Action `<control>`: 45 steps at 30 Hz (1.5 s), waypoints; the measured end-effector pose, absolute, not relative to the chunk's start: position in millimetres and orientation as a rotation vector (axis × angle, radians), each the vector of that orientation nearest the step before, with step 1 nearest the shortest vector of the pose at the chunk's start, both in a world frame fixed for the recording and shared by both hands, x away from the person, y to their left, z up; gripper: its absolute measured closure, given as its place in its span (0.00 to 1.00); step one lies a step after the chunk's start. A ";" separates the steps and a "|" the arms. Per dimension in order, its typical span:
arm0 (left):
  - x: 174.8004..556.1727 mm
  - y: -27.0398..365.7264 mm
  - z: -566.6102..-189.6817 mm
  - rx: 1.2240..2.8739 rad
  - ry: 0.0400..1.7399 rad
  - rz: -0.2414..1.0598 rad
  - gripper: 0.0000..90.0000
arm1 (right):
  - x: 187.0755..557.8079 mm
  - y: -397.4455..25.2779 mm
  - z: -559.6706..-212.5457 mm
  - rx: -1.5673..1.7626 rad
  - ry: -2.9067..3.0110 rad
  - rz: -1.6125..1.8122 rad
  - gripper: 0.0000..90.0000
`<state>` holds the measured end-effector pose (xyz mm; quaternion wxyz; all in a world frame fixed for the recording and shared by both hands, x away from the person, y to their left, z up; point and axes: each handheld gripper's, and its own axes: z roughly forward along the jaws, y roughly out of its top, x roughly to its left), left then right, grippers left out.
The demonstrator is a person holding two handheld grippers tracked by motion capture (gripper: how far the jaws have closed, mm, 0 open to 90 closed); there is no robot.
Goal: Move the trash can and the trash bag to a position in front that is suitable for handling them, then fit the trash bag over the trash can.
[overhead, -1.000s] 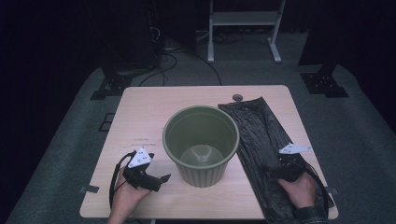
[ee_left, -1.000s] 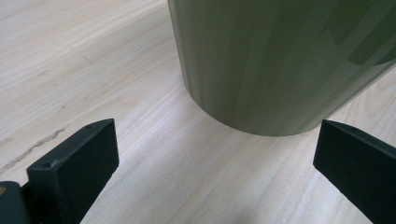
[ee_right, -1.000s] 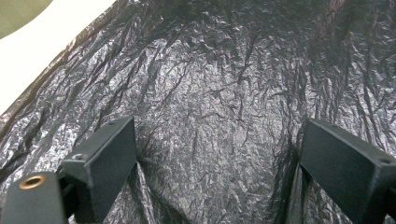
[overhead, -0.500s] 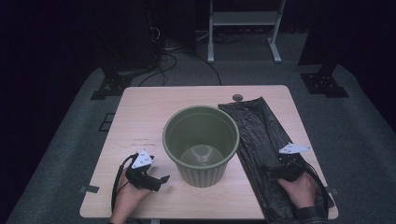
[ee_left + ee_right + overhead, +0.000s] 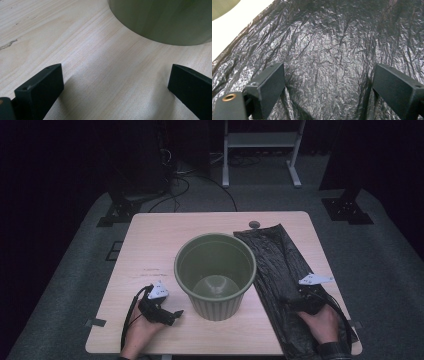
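left gripper (image 5: pixel 172 314): my jaws wide apart, nothing held, low over bare pale woodgrain table (image 5: pixel 150 250)
bin (image 5: pixel 215 275): olive plastic, round, ribbed base, upright mid-table
bag (image 5: pixel 280 270): black crinkled glossy film, flat at right
right gripper (image 5: pixel 292 301): jaws spread wide over bag, gripping nothing

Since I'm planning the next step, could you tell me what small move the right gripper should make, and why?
Probably lower the right gripper and close it on the black bag. Its jaws stand open just over the crinkled plastic, which lies flat on the table beside the empty green bin. The left gripper waits open near the bin's base.
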<state>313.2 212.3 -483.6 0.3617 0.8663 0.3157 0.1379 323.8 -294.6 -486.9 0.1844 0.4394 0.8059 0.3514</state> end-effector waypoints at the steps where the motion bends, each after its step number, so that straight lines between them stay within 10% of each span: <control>1: 313.2 212.2 -483.7 2.232 0.813 0.355 0.00 | 323.8 -294.7 -486.9 1.238 2.272 0.991 0.11; 10: 313.2 212.1 -483.7 2.231 0.814 0.354 0.00 | 322.4 -295.1 -486.6 1.239 2.260 1.000 0.18; 21: 313.3 212.1 -483.7 2.231 0.814 0.354 0.00 | 315.5 -300.4 -484.8 1.187 2.257 1.075 0.98; 45: 313.3 212.1 -483.7 2.232 0.813 0.354 0.00 | 304.1 -280.6 -483.2 1.019 2.487 1.202 1.00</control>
